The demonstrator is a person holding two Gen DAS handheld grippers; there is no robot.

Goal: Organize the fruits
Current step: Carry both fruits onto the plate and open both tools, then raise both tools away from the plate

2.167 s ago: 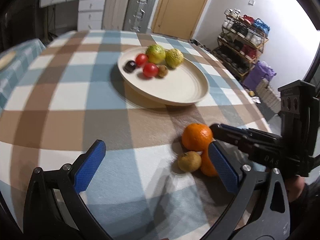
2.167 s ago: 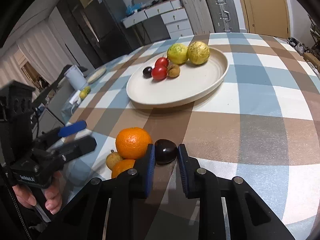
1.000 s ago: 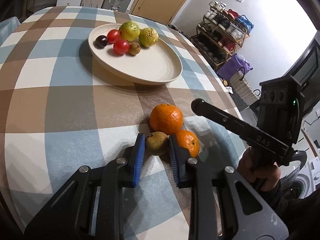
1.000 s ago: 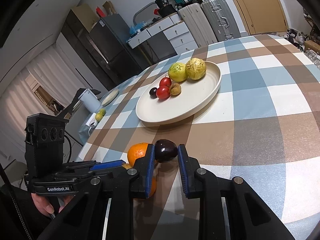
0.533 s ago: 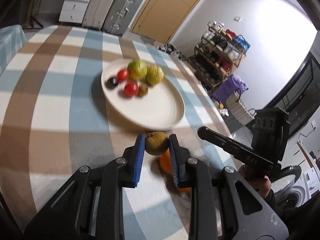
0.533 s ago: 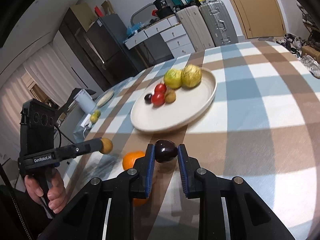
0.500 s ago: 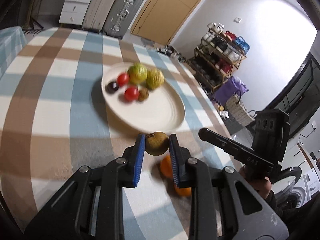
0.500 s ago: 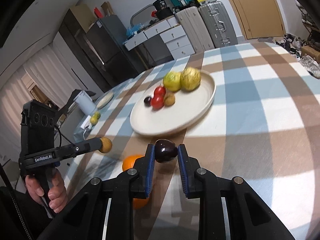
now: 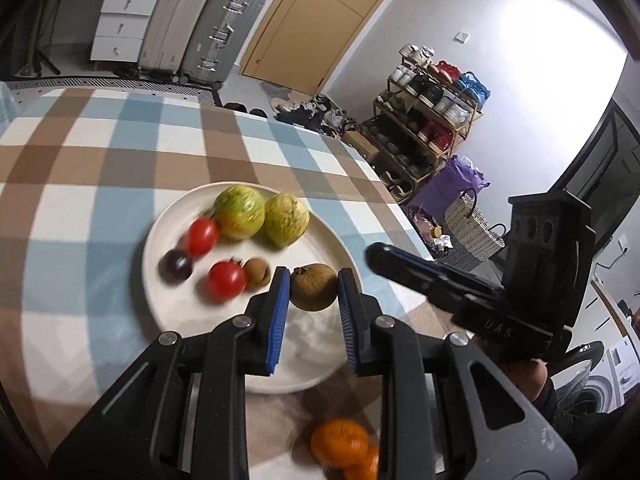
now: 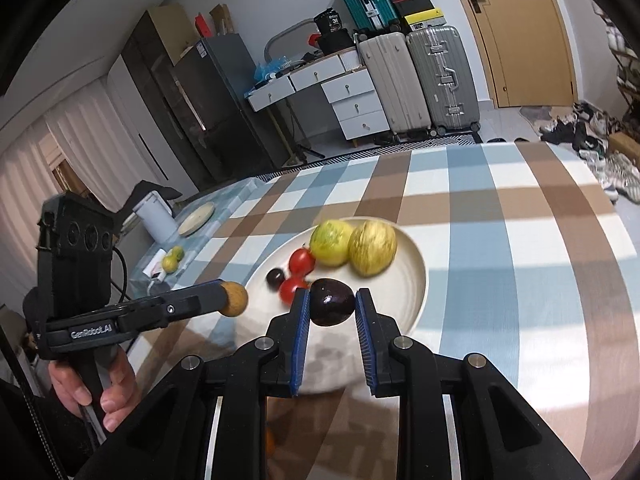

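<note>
Fruit in both grippers, held above a cream plate [image 9: 168, 216] on a desk [image 9: 80, 160] covered in blue, brown and white checks. Left gripper [image 9: 313, 292] has its blue-padded fingers [image 9: 280, 300] closed on a small brown fruit [image 9: 313, 286], which hangs over the plate's near half. Right gripper [image 10: 332, 312] has its fingers [image 10: 301, 320] clamped on a dark purple fruit [image 10: 332, 307], also over the plate, toward its near rim. On the plate lie two yellow-green fruits [image 9: 240, 212] side by side at the far side, two red tomatoes [image 9: 226, 279], a dark plum [image 9: 175, 266] and another small brown fruit [image 9: 256, 274] (all slightly blurred). Two oranges [image 9: 340, 442] rest on the desk just beyond the plate's near edge, touching each other. A person's hand [image 10: 108, 384] grips the left tool's handle, seen from the right wrist view. Suitcases [image 10: 420, 80] and a wooden door [image 10: 520, 32] stand behind the desk.
</note>
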